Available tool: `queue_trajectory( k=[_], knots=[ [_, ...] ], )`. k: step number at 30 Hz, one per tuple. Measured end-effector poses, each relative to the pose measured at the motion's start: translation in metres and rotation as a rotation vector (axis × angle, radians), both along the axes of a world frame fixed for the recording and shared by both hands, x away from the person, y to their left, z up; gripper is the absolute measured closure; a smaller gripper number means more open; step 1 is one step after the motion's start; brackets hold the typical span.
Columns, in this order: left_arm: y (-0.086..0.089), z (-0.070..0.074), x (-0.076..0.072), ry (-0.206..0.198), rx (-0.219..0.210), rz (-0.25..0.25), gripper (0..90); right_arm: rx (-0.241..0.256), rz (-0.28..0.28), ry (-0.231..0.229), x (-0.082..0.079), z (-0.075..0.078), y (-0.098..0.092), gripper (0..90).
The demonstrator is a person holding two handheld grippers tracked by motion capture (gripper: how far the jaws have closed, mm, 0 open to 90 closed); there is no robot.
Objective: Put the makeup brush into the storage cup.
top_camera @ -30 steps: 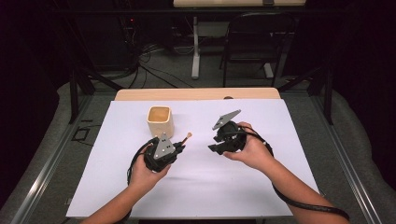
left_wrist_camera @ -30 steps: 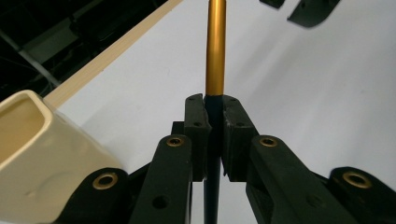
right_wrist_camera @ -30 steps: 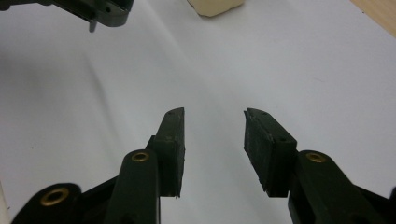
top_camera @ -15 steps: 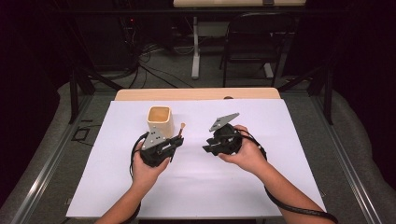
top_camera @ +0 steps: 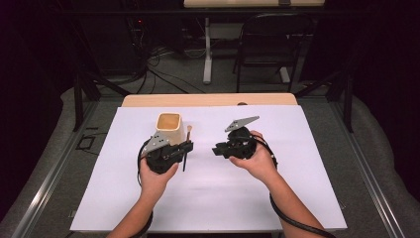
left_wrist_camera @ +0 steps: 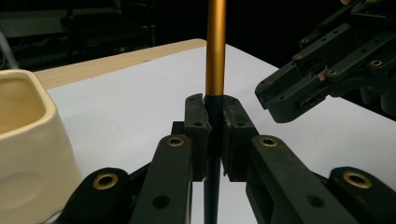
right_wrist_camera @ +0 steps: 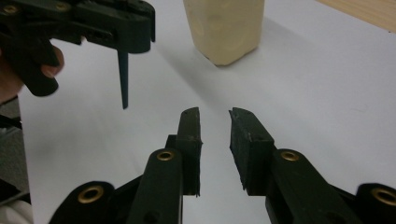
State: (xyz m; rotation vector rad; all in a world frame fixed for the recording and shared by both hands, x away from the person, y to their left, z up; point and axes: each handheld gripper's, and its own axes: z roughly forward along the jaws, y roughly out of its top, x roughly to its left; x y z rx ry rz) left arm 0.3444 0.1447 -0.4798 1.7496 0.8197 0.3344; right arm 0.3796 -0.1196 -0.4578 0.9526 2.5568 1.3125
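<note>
High view, left gripper (top_camera: 187, 147) clamped on a brush (top_camera: 186, 147) beside the cream cup (top_camera: 169, 127), right gripper (top_camera: 216, 150) empty, jaws apart, nearby.

Slim brush (left_wrist_camera: 215, 51): upper shaft smooth gold metal look with satin sheen, lower handle dark glossy blue-black. Squarish cream cup (left_wrist_camera: 28, 140): smooth glazed ceramic look, soft gloss. Left gripper (left_wrist_camera: 212, 116) and right gripper (right_wrist_camera: 215, 126): matt black plastic links, brass-coloured rivets, jaw pads rough-edged. Grey three-cornered plate (top_camera: 241, 122): flat dull metal look. White table cover (top_camera: 297, 163): matt, paper-like. Pale wood table edge (top_camera: 208, 100): smooth.
</note>
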Motion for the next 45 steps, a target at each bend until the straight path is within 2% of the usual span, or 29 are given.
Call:
queue_trajectory(
  k=[5,10,11,16,20,21,24,27,34,38,45],
  knots=[
    [-0.002,-0.001,0.001,0.005,-0.007,0.011,82.6,0.033,-0.003,-0.005,0.0,-0.001,0.002,71.6],
    [0.001,0.001,0.001,0.012,-0.042,0.014,82.7,0.043,-0.02,-0.027,-0.002,-0.004,0.0,68.4],
    [0.002,0.001,0.0,0.012,-0.049,0.013,82.6,0.074,-0.022,-0.031,-0.003,-0.005,-0.002,66.0],
    [0.002,-0.002,-0.002,0.011,-0.053,0.014,82.6,0.104,-0.033,-0.052,-0.006,-0.009,-0.002,65.0],
    [0.004,-0.007,0.0,0.03,-0.083,0.006,82.6,0.138,-0.033,-0.027,-0.008,-0.016,-0.001,65.0],
    [0.005,-0.008,0.0,0.035,-0.101,0.001,82.7,0.138,-0.029,-0.02,-0.009,-0.017,-0.001,65.2],
    [0.008,-0.008,0.0,0.041,-0.118,0.006,82.7,0.139,-0.03,-0.023,-0.011,-0.019,0.0,65.8],
    [0.01,-0.008,-0.001,0.045,-0.139,0.006,82.7,0.179,-0.014,-0.008,-0.014,-0.022,0.001,69.1],
    [0.009,-0.014,-0.001,0.059,-0.175,-0.004,82.7,0.207,0.011,-0.005,-0.02,-0.026,0.01,72.3],
    [0.008,-0.017,-0.002,0.066,-0.208,-0.01,82.7,0.245,0.025,0.023,-0.022,-0.029,0.015,73.8],
    [0.005,-0.022,-0.004,0.068,-0.258,-0.019,82.7,0.274,0.032,0.062,-0.024,-0.036,0.021,73.2]
  ],
)
